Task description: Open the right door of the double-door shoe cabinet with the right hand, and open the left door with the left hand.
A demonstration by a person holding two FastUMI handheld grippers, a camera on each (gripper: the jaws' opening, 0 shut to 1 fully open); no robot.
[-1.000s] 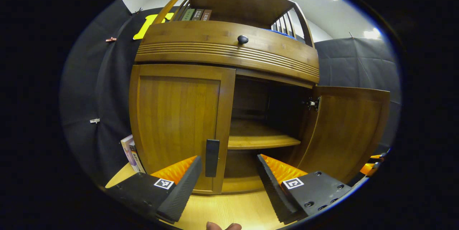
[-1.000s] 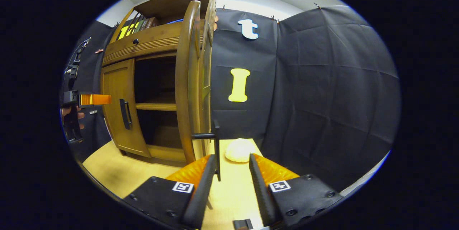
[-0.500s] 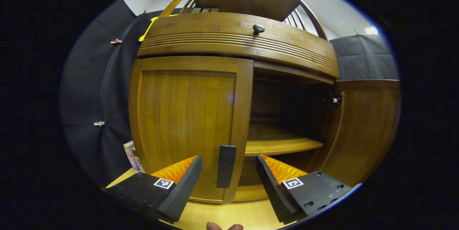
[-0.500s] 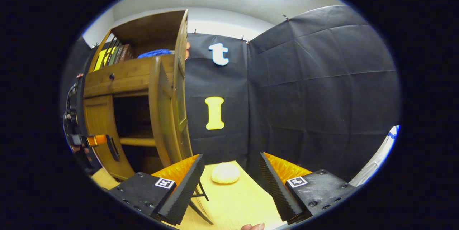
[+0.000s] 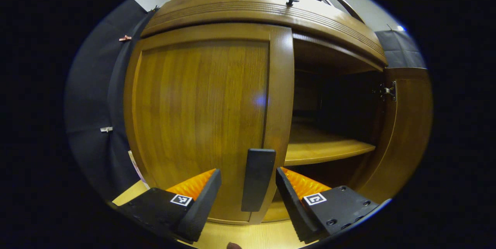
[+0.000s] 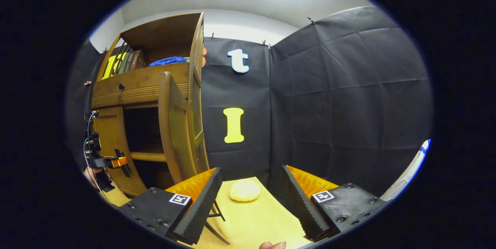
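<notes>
Warm brown wood, stiff and solid-looking, makes up the double-door shoe cabinet (image 5: 248, 8) standing on the pale desk (image 6: 252, 218). Its left door (image 5: 201, 121) is shut, while the right door (image 5: 407, 132) stands swung wide on its metal hinge (image 5: 387, 90), baring a shelf (image 5: 325, 150) inside the cabinet. In the left gripper view, the left gripper (image 5: 248, 198) sits spread just in front of the cabinet, its two fingers flanking the left door's dark upright handle (image 5: 257, 179) without visibly pressing on it. That handle, set at the door's free edge beside the cabinet's open half, looks like the natural place to take hold: a rigid bar, narrow enough to pinch, probably smooth, so a firm squeeze across its middle seems wise. The door itself appears rigid and moderately heavy, likely to swing in an arc on its hinges rather than pull straight out. In the right gripper view, the right gripper (image 6: 250, 198) hangs spread and empty to the right of the cabinet, clear of the right door (image 6: 172, 125), with a pale rounded object (image 6: 244, 190) lying on the desk beyond its fingers. The left gripper (image 6: 112, 161) shows there too, at the left door's handle (image 6: 124, 163).
</notes>
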